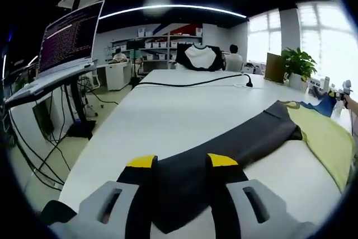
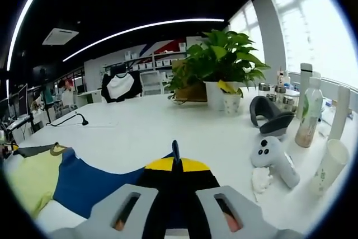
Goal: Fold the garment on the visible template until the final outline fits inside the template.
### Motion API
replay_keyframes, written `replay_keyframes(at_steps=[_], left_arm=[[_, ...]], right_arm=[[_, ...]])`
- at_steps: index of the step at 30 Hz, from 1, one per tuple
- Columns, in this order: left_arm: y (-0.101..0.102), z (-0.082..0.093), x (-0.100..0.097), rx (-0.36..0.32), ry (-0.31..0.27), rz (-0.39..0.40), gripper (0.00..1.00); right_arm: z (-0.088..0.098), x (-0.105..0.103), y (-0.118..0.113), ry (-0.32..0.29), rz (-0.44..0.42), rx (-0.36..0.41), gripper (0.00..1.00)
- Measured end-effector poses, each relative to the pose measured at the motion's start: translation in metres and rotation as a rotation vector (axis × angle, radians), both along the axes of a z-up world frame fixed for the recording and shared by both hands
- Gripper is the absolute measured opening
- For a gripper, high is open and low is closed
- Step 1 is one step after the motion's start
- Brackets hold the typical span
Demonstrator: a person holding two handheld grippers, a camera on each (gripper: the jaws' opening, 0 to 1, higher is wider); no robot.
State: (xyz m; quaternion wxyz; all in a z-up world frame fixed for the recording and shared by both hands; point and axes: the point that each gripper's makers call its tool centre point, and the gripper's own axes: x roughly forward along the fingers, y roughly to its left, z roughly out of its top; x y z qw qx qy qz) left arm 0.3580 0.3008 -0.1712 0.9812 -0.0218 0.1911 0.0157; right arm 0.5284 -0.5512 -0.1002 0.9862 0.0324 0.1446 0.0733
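Observation:
A garment lies on the white table (image 1: 168,116): a yellow-green body (image 1: 324,138) with a dark grey sleeve (image 1: 240,141) and a blue sleeve (image 1: 324,104). My left gripper (image 1: 182,161) is open, its yellow-tipped jaws standing apart on either side of the dark sleeve's end. In the right gripper view my right gripper (image 2: 176,164) is shut on the blue sleeve (image 2: 95,180), and a point of blue cloth sticks up between the tips. The yellow-green body (image 2: 31,183) spreads to the left there. The right gripper (image 1: 344,90) also shows small at the far right of the left gripper view.
A laptop (image 1: 70,37) on a stand is off the table's left edge. A black cable (image 1: 196,84) crosses the far end. Near the right gripper stand a potted plant (image 2: 224,60), a white controller (image 2: 274,158), a bottle (image 2: 307,113) and a paper cup (image 2: 330,166).

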Motion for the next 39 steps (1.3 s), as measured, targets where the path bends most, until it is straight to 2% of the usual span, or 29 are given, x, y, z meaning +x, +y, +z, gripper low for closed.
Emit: replay_keyframes(at_steps=[6, 9, 11, 12, 15, 16, 17, 18, 19, 22, 24, 32, 39], left_arm=[[0.001, -0.012, 0.001, 0.004, 0.056, 0.0, 0.37], [0.002, -0.011, 0.001, 0.015, 0.049, 0.004, 0.36], [0.006, -0.011, 0.001, 0.074, 0.046, 0.017, 0.3], [0.002, -0.012, 0.001, 0.037, 0.036, 0.015, 0.25], [0.002, -0.012, 0.002, 0.061, 0.012, 0.031, 0.17], [0.002, -0.012, 0.003, 0.082, 0.007, 0.028, 0.1], [0.002, -0.011, 0.004, 0.151, 0.008, 0.01, 0.05], [0.002, -0.011, 0.005, 0.201, 0.011, 0.002, 0.02], [0.001, -0.011, 0.004, 0.222, 0.023, 0.0, 0.02], [0.003, -0.011, 0.007, 0.178, 0.043, 0.008, 0.02], [0.008, -0.011, 0.01, 0.137, 0.036, 0.029, 0.01], [0.016, -0.011, 0.027, 0.143, 0.041, 0.018, 0.01], [0.02, -0.012, 0.043, 0.132, 0.047, 0.011, 0.01]], right_arm=[[0.0, 0.0, -0.003, -0.001, -0.002, 0.002, 0.0], [0.0, -0.001, -0.004, -0.001, -0.003, 0.002, 0.0], [0.0, -0.002, -0.004, 0.0, -0.003, 0.003, 0.0], [-0.001, -0.002, -0.004, 0.002, -0.004, 0.003, 0.0], [-0.002, -0.005, -0.006, 0.005, -0.008, 0.0, 0.0], [-0.002, -0.006, -0.007, 0.005, -0.01, 0.0, 0.0], [-0.002, -0.007, -0.008, 0.004, -0.012, 0.004, 0.0], [-0.001, -0.008, -0.008, 0.002, -0.014, 0.007, 0.0], [-0.001, -0.008, -0.008, 0.0, -0.016, 0.008, 0.0], [0.0, -0.009, -0.007, -0.003, -0.015, 0.009, 0.0], [0.001, -0.009, -0.006, -0.004, -0.013, 0.006, 0.0], [0.004, -0.004, -0.006, -0.004, -0.015, 0.0, 0.0], [0.006, 0.004, -0.019, -0.003, -0.06, 0.088, 0.0]])
